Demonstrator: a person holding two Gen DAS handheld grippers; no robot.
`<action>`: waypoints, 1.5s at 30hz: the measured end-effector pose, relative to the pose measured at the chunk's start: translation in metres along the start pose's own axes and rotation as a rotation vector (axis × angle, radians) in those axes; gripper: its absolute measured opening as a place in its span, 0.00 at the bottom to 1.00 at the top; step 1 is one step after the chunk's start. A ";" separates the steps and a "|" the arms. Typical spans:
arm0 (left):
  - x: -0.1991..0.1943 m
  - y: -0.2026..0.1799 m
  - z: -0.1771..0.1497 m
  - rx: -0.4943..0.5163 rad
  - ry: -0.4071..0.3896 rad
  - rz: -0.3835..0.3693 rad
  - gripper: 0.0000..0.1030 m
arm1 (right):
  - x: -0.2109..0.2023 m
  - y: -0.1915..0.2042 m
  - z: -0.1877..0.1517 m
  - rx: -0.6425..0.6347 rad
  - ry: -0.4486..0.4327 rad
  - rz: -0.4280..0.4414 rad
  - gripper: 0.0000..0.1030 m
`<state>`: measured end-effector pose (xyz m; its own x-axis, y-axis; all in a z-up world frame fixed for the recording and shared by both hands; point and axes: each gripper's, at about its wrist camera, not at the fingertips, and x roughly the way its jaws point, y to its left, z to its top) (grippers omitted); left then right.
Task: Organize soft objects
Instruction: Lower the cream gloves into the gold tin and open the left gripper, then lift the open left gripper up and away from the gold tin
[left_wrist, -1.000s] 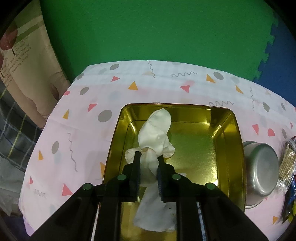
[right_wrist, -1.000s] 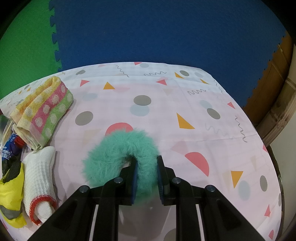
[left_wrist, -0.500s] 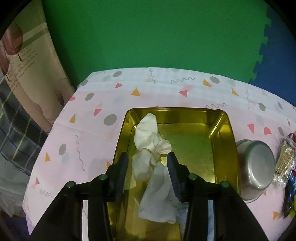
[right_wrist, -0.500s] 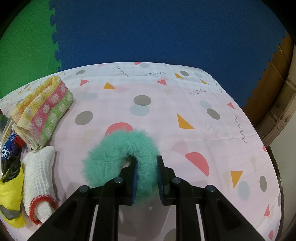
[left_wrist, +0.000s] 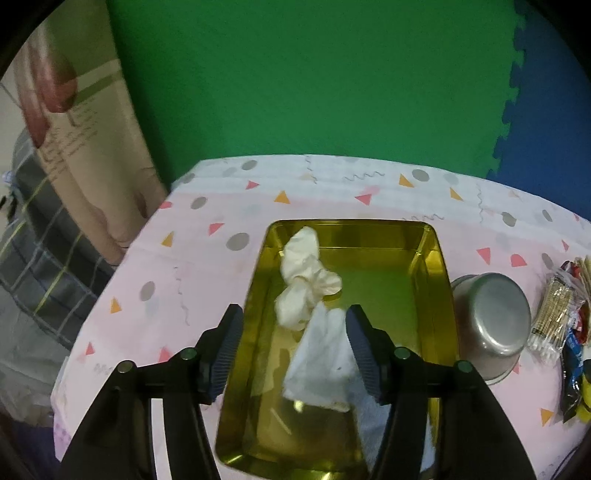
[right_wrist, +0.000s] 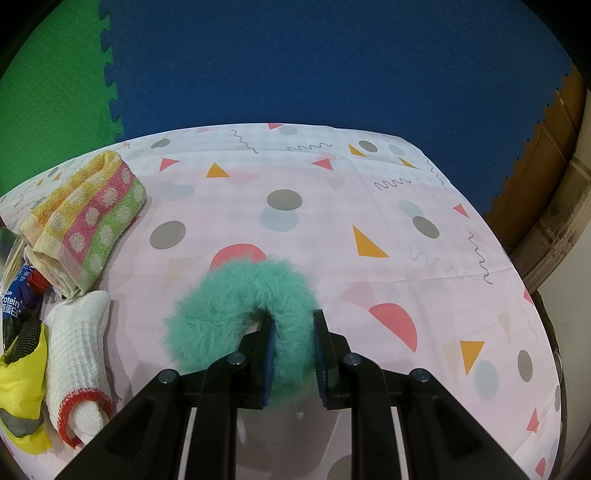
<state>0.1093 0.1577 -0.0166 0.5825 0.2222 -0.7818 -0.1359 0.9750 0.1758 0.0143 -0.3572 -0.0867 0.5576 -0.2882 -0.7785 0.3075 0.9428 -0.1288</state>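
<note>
While the left tool (left_wrist: 293, 347) gapes over the gold tray (left_wrist: 430, 258), the right tool (right_wrist: 293, 354) pinches a teal scrunchie (right_wrist: 236, 302) (patterned pink tablecloth (right_wrist: 295, 173)).

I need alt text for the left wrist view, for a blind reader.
The open left gripper hovers over a gold tray that holds a crumpled white cloth. The tray sits on a pink patterned tablecloth, beside an overturned metal bowl.
</note>
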 end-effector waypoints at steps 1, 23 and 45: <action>-0.004 0.001 -0.003 -0.001 -0.011 0.017 0.54 | 0.000 0.000 0.000 0.000 0.000 0.000 0.19; -0.028 0.027 -0.072 -0.142 -0.034 0.062 0.60 | 0.000 0.000 0.000 0.001 0.000 -0.002 0.19; -0.017 0.044 -0.079 -0.162 -0.028 0.087 0.66 | -0.001 0.001 0.000 -0.017 -0.009 -0.030 0.17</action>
<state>0.0301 0.1968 -0.0421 0.5850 0.3080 -0.7503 -0.3131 0.9391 0.1414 0.0142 -0.3557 -0.0855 0.5553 -0.3175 -0.7687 0.3106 0.9366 -0.1625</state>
